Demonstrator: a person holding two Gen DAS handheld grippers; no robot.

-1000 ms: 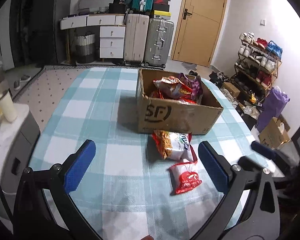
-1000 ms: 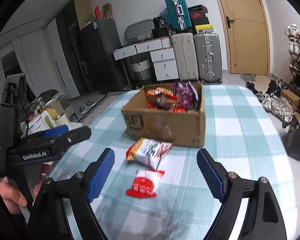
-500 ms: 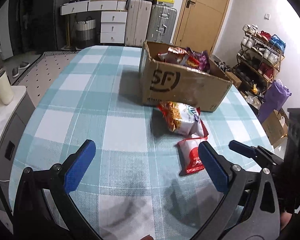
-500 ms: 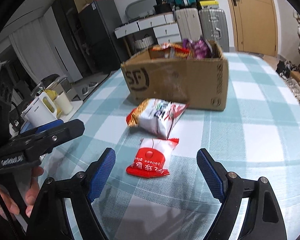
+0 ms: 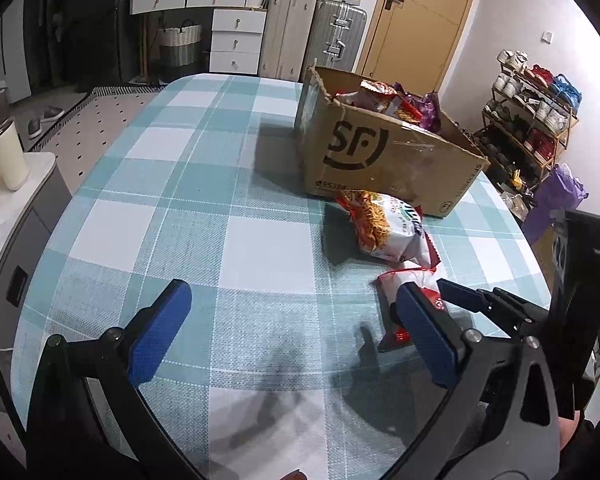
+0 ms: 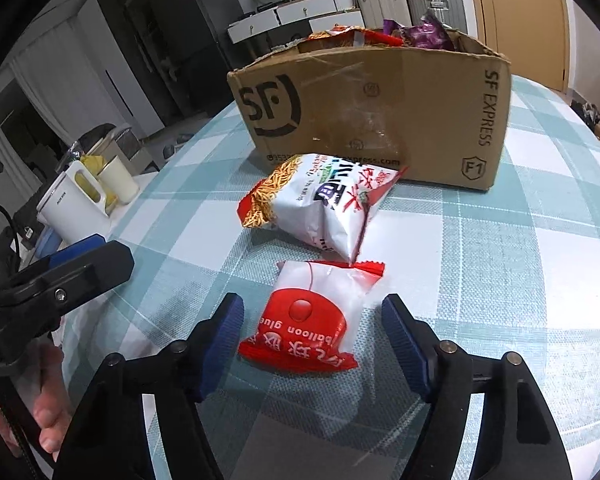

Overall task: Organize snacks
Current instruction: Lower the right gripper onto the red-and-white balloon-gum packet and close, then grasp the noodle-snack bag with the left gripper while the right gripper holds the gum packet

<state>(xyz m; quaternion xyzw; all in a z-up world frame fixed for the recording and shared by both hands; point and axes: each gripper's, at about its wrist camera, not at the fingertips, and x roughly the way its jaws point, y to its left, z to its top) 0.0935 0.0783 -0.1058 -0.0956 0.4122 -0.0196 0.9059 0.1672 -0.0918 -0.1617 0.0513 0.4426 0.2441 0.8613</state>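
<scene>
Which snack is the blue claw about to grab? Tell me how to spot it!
Find the cardboard box on the checked table. Two packets lie in front of it; the small packet is the one farther from the box, between the right gripper's closing fingers, not yet pinched. It is flat and red and white with a red balloon, while the big bag shows noodle sticks.

Open SF cardboard box (image 6: pixel 380 112) heaped with snack packets, white-and-orange noodle bag (image 6: pixel 320 204) lying just before it, small red-and-white packet (image 6: pixel 312 320) flat beyond the bag, touching it
</scene>
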